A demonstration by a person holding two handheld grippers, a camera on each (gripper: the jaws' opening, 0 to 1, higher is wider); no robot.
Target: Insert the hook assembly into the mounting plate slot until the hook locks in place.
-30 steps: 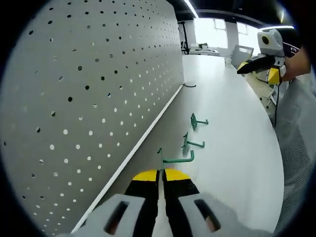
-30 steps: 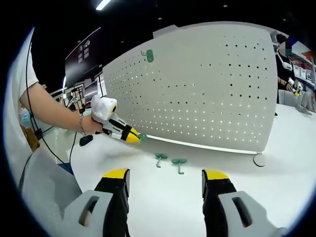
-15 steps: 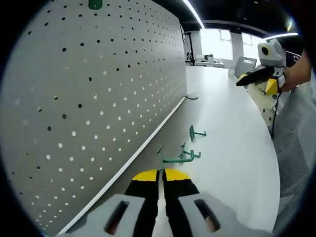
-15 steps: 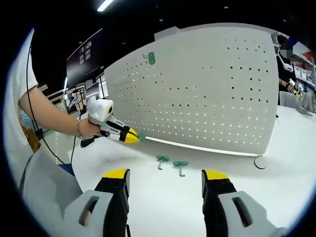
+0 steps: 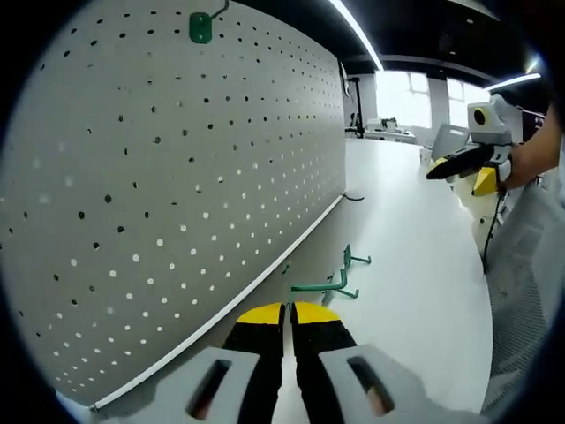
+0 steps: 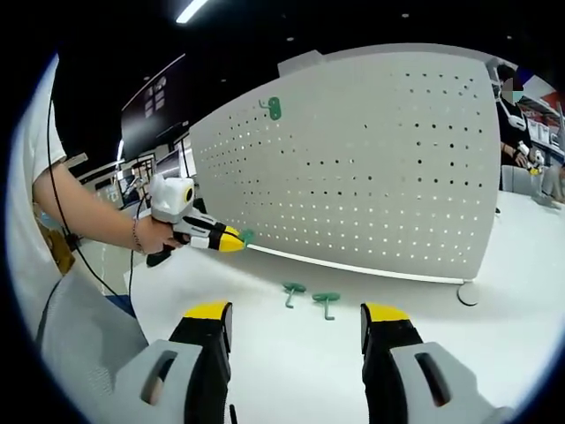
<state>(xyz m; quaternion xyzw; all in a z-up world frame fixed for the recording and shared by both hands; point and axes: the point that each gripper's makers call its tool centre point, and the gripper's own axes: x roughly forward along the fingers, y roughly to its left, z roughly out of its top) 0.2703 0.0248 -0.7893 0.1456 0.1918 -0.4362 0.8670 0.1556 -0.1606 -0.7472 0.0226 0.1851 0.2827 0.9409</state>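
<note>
Tongs, left: jaws pinched on green hook, its rod lying crosswise beyond the tips, above the worktop. Right tongs gape wide. Two hooks lie below pegboard; one hook hangs high.

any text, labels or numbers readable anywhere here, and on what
None can be read.
Dark wall screen: pale marks on it, too small and blurred to read.
Pegboard, green hooks on the table, the left gripper and the right gripper: no print visible.
</note>
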